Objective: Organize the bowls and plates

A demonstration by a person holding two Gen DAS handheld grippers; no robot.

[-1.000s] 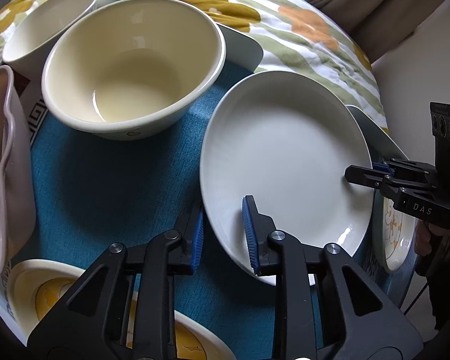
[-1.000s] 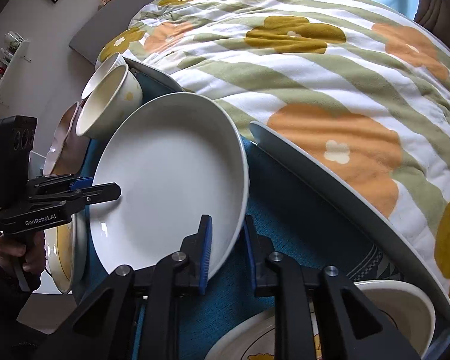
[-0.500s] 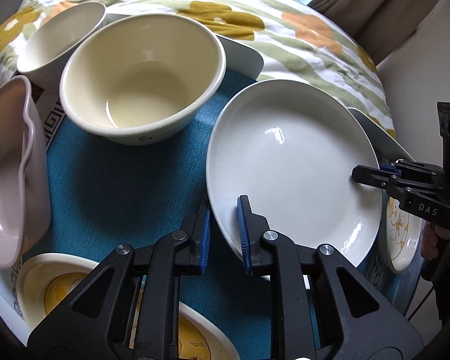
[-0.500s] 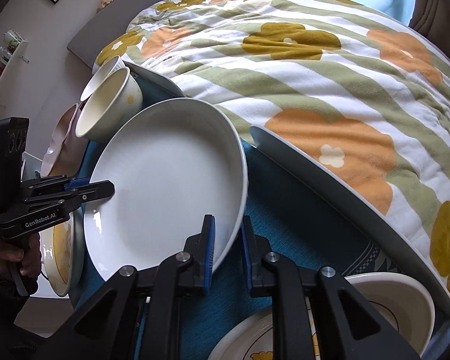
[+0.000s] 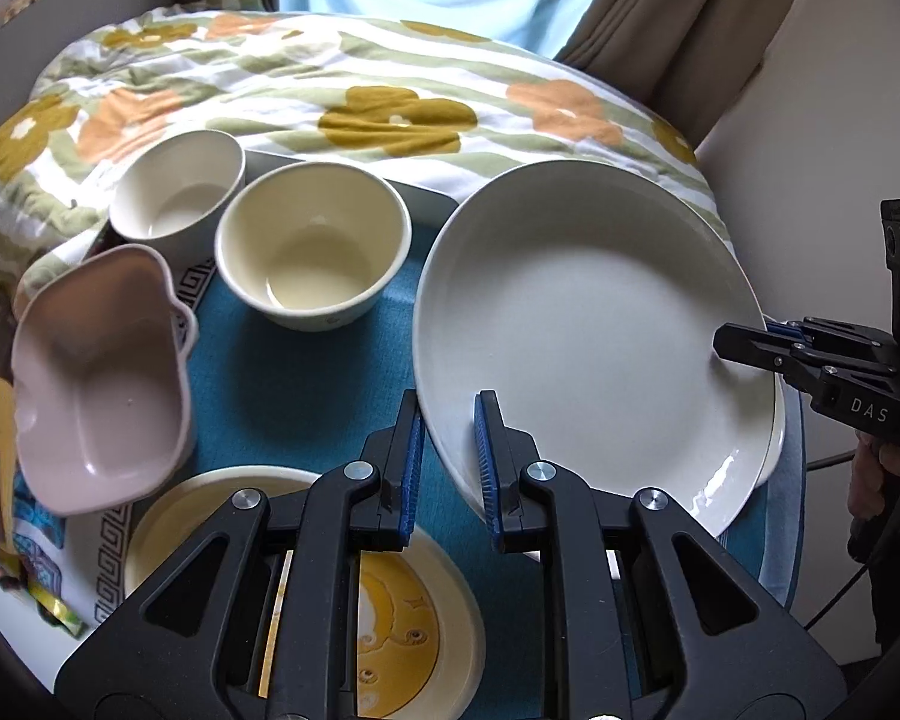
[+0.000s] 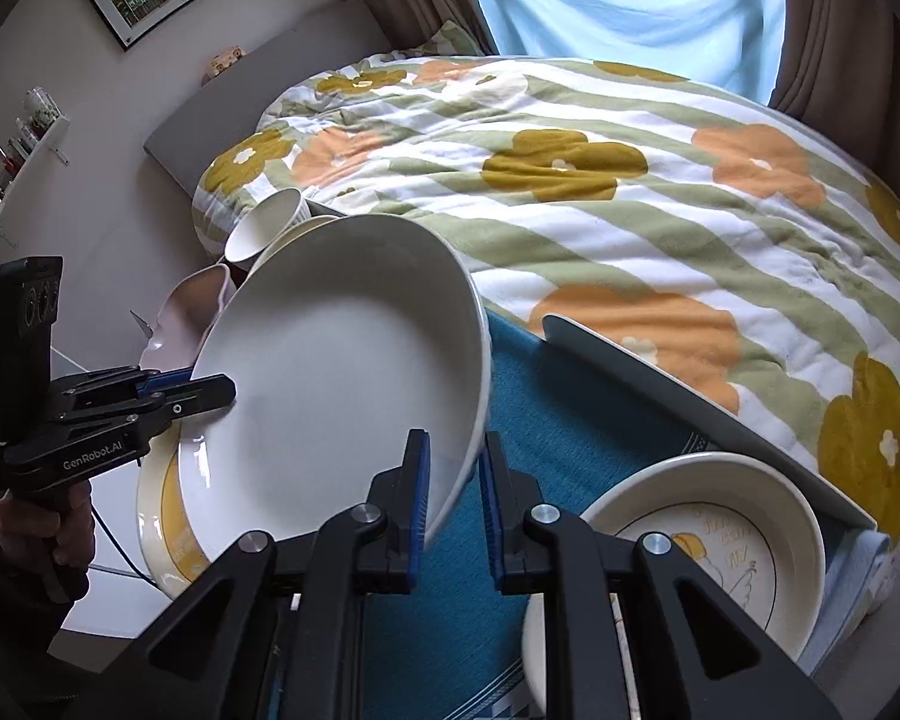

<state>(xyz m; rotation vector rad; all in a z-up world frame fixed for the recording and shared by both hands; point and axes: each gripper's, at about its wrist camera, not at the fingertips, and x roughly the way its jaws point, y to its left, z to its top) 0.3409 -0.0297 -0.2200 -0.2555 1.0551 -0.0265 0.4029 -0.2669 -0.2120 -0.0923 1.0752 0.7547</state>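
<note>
A large white plate point(image 5: 594, 324) hangs tilted above the blue mat point(image 5: 294, 384), held from both sides. My left gripper point(image 5: 447, 411) is shut on its near-left rim, one blue pad under the rim and one on top. My right gripper point(image 5: 729, 345) grips the opposite rim. In the right wrist view the right gripper point(image 6: 455, 441) is shut on the white plate point(image 6: 342, 360) at its lower right edge, and the left gripper point(image 6: 222, 390) clamps the far left edge. A cream bowl point(image 5: 312, 252), a second cream bowl point(image 5: 177, 192) and a pink bowl point(image 5: 102, 372) stand to the left.
A yellow-patterned plate point(image 5: 414, 618) lies under my left gripper, and a plate with a chick drawing point(image 6: 708, 546) lies at the right. The tray's grey rim point(image 6: 660, 378) borders a flowered quilt point(image 6: 570, 168) behind. A hand point(image 6: 36, 528) grips the left handle.
The left jaws closed onto the plate's rim. Both grippers then rose together with the white plate, lifting it off the mat; the bowls now look smaller and farther below.
</note>
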